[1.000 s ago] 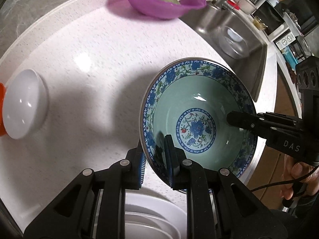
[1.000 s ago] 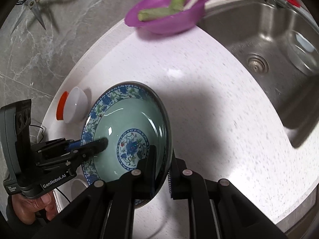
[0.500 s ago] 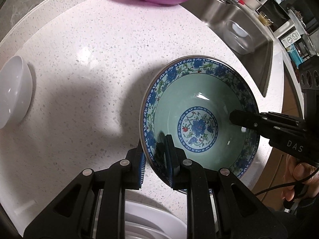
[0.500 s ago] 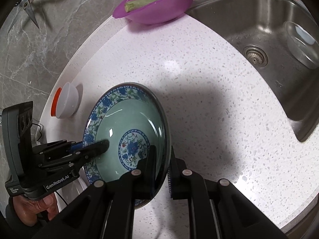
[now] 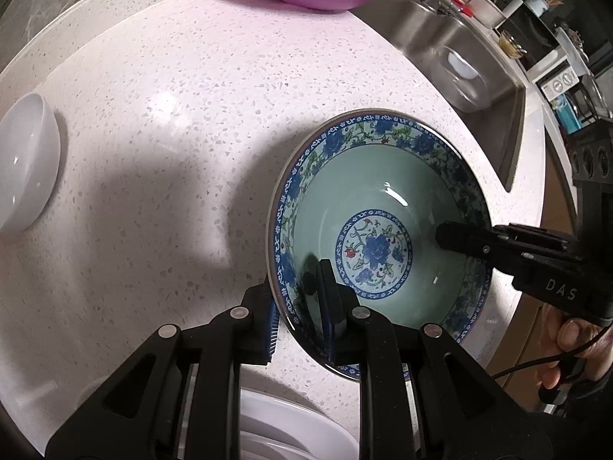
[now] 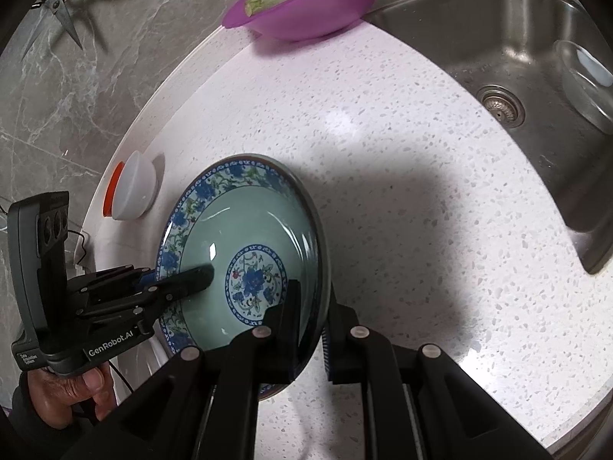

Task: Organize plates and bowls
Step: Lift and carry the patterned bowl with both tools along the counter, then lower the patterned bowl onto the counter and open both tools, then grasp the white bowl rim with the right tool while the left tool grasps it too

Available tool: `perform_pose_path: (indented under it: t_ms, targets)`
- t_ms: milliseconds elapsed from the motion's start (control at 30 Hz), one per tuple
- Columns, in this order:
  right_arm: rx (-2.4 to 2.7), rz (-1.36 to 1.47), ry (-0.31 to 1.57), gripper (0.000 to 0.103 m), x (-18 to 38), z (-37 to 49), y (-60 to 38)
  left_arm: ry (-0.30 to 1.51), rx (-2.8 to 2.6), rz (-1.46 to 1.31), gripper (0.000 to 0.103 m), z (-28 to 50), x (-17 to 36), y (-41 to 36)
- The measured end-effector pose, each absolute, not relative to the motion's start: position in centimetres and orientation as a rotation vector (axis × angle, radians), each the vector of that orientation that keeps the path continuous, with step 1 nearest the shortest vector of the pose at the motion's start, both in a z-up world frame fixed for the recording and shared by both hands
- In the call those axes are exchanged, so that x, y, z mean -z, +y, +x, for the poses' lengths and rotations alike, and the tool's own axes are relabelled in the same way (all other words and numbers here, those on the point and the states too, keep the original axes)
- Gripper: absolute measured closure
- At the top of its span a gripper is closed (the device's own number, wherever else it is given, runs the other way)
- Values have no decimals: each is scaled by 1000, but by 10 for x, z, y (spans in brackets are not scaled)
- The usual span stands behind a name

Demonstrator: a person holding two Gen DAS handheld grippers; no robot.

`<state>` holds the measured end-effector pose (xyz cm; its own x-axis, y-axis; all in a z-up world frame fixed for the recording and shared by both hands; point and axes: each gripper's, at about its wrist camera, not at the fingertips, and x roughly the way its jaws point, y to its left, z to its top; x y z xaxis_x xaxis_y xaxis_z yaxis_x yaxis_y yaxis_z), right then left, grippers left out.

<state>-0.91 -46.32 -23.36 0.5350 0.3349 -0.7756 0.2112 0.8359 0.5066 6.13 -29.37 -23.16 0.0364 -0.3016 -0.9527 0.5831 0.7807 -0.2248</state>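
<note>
You hold one bowl (image 5: 377, 230) with both grippers.
Glossy pale-green inside, blue flowered rim; left gripper (image 5: 297, 316) and right gripper (image 6: 308, 324) each pinch it.

Patterned bowl (image 5: 377, 245) on counter (image 5: 172, 145); sink (image 6: 536, 57) right; basin (image 6: 306, 4) behind.

Home kitchen: sink (image 6: 509, 57), countertop (image 6: 383, 153).

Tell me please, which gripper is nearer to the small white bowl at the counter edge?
Left. The left gripper grips the floral bowl on the rim side toward the white bowl; the right gripper clamps the opposite rim, farther away.
</note>
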Motion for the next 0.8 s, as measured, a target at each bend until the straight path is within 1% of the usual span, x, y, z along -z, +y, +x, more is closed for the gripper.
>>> perform_pose_path:
  t_ms: [33,67,133,167,200,233,267,300,333,367,433,467,500,567,633,667,733,800]
  targets:
    - [-85,605,1018,89,234,-9,-463,1371,686,246,84,61,231,-292]
    - [-88,603,1013,89,234,-10,-463,1367,684,238,79,62,230,-291]
    - [-86,601,1008,89,235,-10,-463,1359,682,222,62,63,226,-287]
    - [-86,601,1005,88,235,-11,-463,1352,684,214,47,63,223,-286]
    - [-85,602,1004,88,236,-11,-463,1345,691,199,42,63,219,-284]
    - [-82,603,1002,81,236,-11,-464,1337,695,183,41,63,215,-281]
    - [-79,607,997,76,235,-12,-465,1331,695,171,35,63,211,-279]
    - [-77,611,993,64,234,-13,-466,1324,694,153,27,63,206,-274]
    - [-76,621,980,57,232,-16,-468,1317,694,128,24,64,201,-269]
    - [-76,625,970,57,230,-19,-469,1306,697,94,22,64,193,-261]
    - [-63,621,945,55,222,-26,-472,1283,688,31,13,67,178,-241]
    - [-55,620,935,54,218,-28,-475,1272,678,4,3,69,172,-231]
    - [-43,618,923,52,213,-30,-478,1257,655,-29,0,72,166,-216]
    - [-27,616,891,47,201,-33,-485,1231,594,-74,0,82,158,-184]
    - [-24,603,854,36,182,-30,-491,1194,520,-104,0,93,151,-147]
    - [-28,596,841,34,174,-27,-492,1171,484,-104,0,97,149,-135]
    - [-57,582,814,22,155,-12,-490,1146,392,-88,0,107,148,-107]
    - [-108,573,802,18,141,6,-484,1154,336,-122,0,118,150,-83]
